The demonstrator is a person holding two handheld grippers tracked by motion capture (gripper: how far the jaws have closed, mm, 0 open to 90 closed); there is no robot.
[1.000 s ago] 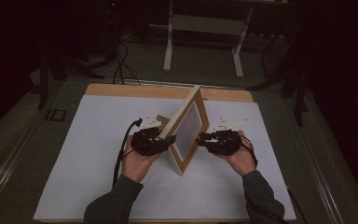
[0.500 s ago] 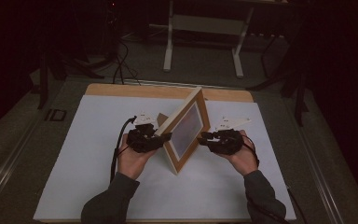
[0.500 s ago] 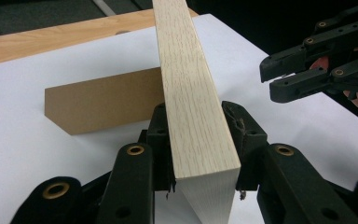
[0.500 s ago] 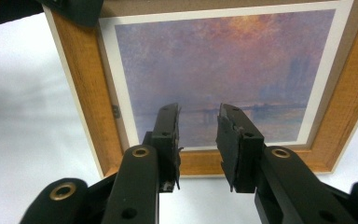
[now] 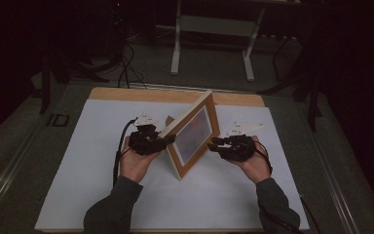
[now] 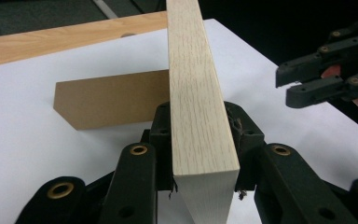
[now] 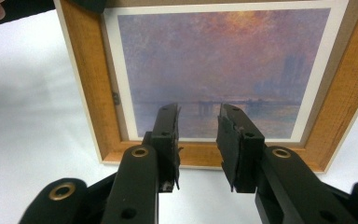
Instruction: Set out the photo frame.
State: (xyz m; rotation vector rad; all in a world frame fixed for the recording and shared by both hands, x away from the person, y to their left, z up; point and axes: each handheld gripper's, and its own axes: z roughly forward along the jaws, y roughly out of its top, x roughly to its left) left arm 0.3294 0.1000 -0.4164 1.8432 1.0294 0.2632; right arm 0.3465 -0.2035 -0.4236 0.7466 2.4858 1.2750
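Note:
A wood-framed picture (image 5: pixel 192 136) of a hazy purple and orange scene stands upright on the white sheet (image 5: pixel 87 161), turned at an angle. My left gripper (image 5: pixel 168 140) holds the frame's left side; its jaws have just been closing. In the left gripper view the pale wooden edge (image 6: pixel 198 102) sits between both pads of the left gripper (image 6: pixel 204 140). The brown back stand (image 6: pixel 107 102) sticks out behind. My right gripper (image 5: pixel 213 145) hangs open just in front of the picture. In the right gripper view the right gripper (image 7: pixel 198 126) holds nothing and faces the frame's lower rail (image 7: pixel 205 156).
The white sheet covers most of the table, and a strip of bare wood (image 5: pixel 126 94) shows at the far edge. Beyond it, metal stand legs (image 5: pixel 177 48) and cables (image 5: pixel 124 68) lie on the dark floor. The table's front edge is near the person's sleeves.
The left hand has shifted slightly left and its jaws have closed on the frame's edge. The frame's near corner has swung a little left. The right hand has stayed put.

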